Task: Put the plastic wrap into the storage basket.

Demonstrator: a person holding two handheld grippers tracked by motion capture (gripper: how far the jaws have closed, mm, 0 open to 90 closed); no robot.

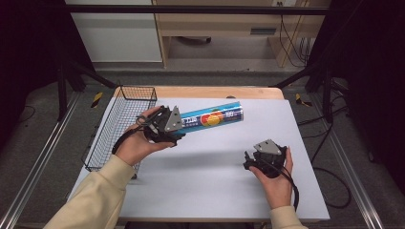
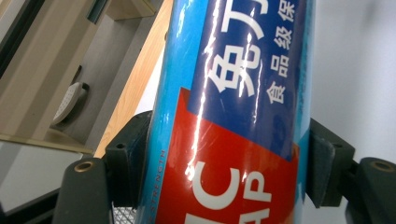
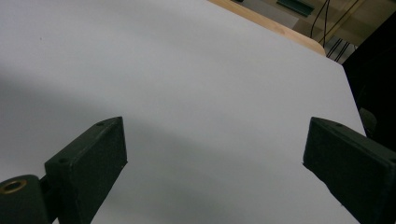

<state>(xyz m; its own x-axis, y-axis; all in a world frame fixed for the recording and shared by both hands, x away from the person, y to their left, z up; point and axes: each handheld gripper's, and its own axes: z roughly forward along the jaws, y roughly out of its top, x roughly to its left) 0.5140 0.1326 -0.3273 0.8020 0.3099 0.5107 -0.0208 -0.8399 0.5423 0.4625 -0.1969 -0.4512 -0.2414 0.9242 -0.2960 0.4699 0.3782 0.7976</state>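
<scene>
Your left gripper (image 1: 177, 130) clamps one end of the blue wrap tube (image 1: 212, 117), holding it level just right of the wire basket (image 1: 122, 125). Your right gripper (image 1: 248, 160) rests low, well right of the basket, jaws wide and empty. Under both lies a white sheet (image 1: 205, 176) on a wooden table (image 1: 215, 92), grey floor beyond.

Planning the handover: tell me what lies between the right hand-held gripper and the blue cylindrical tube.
Only bare white tabletop separates right hand-held gripper from blue cylindrical tube, per the high view.
</scene>
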